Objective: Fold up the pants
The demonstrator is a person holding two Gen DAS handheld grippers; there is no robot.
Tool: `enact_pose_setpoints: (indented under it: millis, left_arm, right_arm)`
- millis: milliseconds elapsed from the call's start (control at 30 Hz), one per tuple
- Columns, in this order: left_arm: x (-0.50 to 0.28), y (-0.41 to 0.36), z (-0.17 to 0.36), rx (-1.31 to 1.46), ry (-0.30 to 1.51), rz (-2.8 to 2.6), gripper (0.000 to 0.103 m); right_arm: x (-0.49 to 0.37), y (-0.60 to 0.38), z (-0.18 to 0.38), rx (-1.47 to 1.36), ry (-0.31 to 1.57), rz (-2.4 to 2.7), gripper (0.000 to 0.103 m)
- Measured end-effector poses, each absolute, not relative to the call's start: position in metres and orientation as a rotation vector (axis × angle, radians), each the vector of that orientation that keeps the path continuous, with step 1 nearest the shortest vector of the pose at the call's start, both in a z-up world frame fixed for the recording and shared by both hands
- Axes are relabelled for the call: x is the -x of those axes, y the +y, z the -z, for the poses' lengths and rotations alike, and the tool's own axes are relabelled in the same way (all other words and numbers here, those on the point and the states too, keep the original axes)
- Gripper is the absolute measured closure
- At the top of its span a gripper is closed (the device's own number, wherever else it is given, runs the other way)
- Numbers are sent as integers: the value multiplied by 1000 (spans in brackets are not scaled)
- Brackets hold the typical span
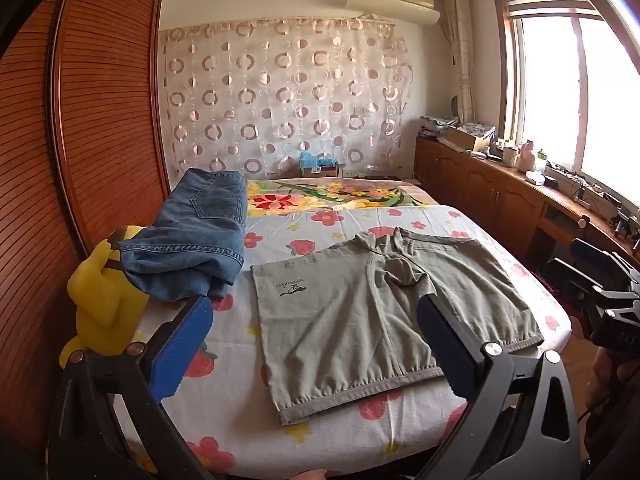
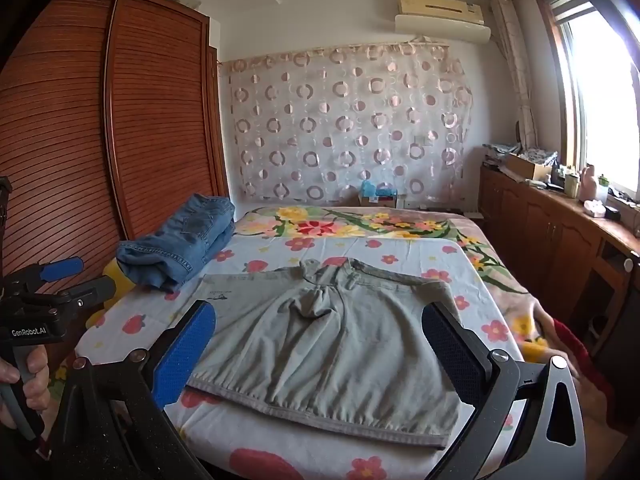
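Observation:
Grey-green shorts (image 1: 384, 312) (image 2: 332, 340) lie spread flat on the flowered bed sheet (image 1: 320, 220) (image 2: 256, 432), waistband toward the far wall, hems toward me. My left gripper (image 1: 316, 336) hovers open above the near hems, its blue pads wide apart and holding nothing. My right gripper (image 2: 320, 344) also stands open over the shorts, nothing between its fingers. Seen from the right wrist, the left gripper (image 2: 80, 276) sits at the far left, held by a hand (image 2: 28, 380). From the left wrist, the right gripper's black body (image 1: 600, 292) shows at the right edge.
Folded blue jeans (image 1: 192, 236) (image 2: 180, 244) lie at the bed's left side, partly on a yellow plush toy (image 1: 104, 304). A brown slatted wardrobe (image 1: 80, 140) stands close on the left. A wooden cabinet (image 2: 560, 248) with clutter runs under the window on the right.

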State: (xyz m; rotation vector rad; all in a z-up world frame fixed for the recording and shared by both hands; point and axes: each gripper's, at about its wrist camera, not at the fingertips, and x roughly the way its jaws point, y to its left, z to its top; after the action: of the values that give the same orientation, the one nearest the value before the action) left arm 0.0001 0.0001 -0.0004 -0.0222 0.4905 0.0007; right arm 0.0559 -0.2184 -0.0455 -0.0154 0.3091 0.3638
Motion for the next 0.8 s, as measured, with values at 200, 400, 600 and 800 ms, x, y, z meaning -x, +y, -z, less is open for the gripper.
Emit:
enact_pose_setpoints:
  millis: [200,400,600,800]
  left_arm:
    - [-1,3,1,26,500,10,1]
    - [-1,0,6,21,499,-2,1]
    - [-2,1,6,24,501,-3,1]
    - [-2,1,5,24,500,-3,1]
  right_arm:
    - [-57,-219,46,20,303,-363,0]
    - [-53,-222,48,11,301,-367,0]
    - [-53,-220,48,9,303,-366,0]
    - [-55,-219,46,9,308,-364,0]
